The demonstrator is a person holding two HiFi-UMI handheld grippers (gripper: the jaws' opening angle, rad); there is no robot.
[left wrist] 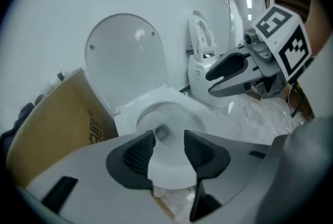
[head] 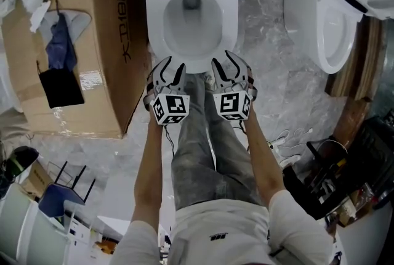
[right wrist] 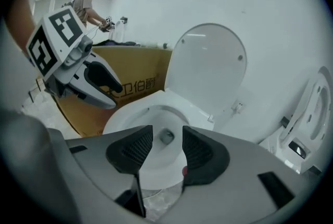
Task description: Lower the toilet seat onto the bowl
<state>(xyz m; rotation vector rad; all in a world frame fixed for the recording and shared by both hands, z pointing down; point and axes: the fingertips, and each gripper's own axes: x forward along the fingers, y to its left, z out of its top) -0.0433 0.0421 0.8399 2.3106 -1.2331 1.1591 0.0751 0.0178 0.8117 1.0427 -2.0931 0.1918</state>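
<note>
A white toilet (head: 192, 51) stands against the wall, right in front of me. Its round lid (left wrist: 126, 59) (right wrist: 209, 67) is raised upright against the wall, above the open bowl rim (left wrist: 179, 106) (right wrist: 136, 111). Both grippers hover side by side just short of the bowl's front edge, touching nothing. My left gripper (head: 167, 74) (left wrist: 169, 140) is open, with only the bowl's front rim seen through the gap. My right gripper (head: 229, 71) (right wrist: 166, 137) is open too, with nothing between its pads. Each gripper shows in the other's view: the right gripper (left wrist: 221, 79) and the left gripper (right wrist: 106, 90).
A large cardboard box (head: 86, 42) stands close on the toilet's left. A second white toilet (head: 326, 17) with its seat up is on the right. A black rack with tools (head: 335, 180) sits at the lower right. A person (right wrist: 88, 1) stands far behind the box.
</note>
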